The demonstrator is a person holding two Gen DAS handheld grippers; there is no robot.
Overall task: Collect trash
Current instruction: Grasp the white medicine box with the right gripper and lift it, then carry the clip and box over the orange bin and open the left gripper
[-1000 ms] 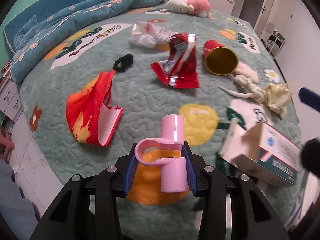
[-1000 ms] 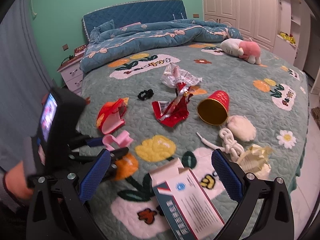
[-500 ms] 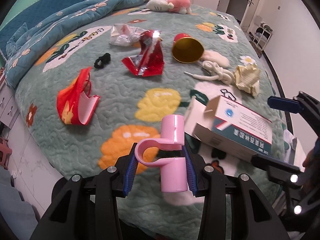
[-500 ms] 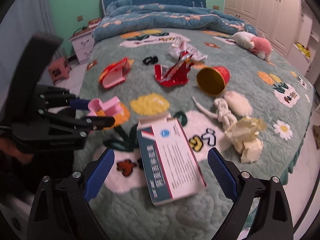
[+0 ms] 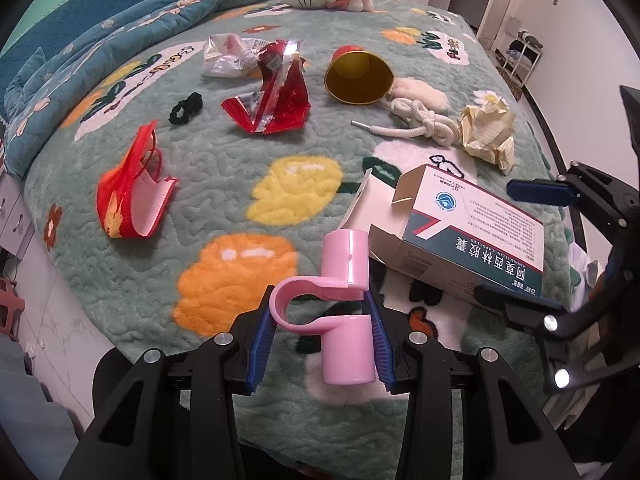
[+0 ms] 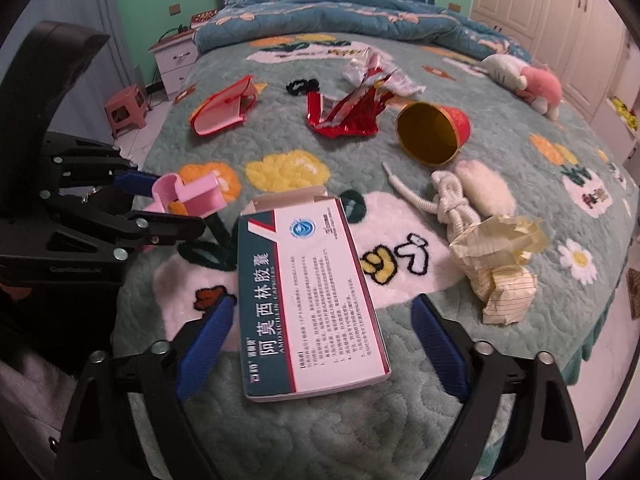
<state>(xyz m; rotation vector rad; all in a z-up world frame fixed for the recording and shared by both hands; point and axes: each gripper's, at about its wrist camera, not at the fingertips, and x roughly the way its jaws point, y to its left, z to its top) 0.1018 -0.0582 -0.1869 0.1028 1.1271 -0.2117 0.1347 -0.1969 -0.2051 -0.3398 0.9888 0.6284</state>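
— Looking down the left gripper (image 5: 320, 336), we see its blue pads clamped on either side of a pink plastic clip (image 5: 340, 320), the jaws partly closed on it; the clip stands upright between them, over the near edge of the bed (image 5: 224, 184).

— And our right gripper (image 6: 320, 340)?

— Its jaws stand wide and have just been closing in. The medicine box (image 6: 308, 296) lies flat on the bed between the two blue pads, its near end in the gap, but neither pad touches it that we can see. The box's far flap is open.

— Where is the rest of the trash, from the right wrist view?

— Taking the box as the centre: the crumpled yellowish paper (image 6: 500, 268) sits at three o'clock, near it. The knotted white cord (image 6: 448, 200) is at two o'clock, touching the paper's far side. The red cup (image 6: 434, 132) lies on its side at one o'clock, mouth towards us. The red foil wrapper (image 6: 348, 112) is at twelve, with a clear crinkled wrapper (image 6: 360, 68) just beyond it. The red face mask (image 6: 226, 108) is at eleven, and the black hair tie (image 6: 302, 86) lies between mask and foil wrapper.

— And the left gripper in that view?

— At ten o'clock, just beside the box's far corner, holding the clip.
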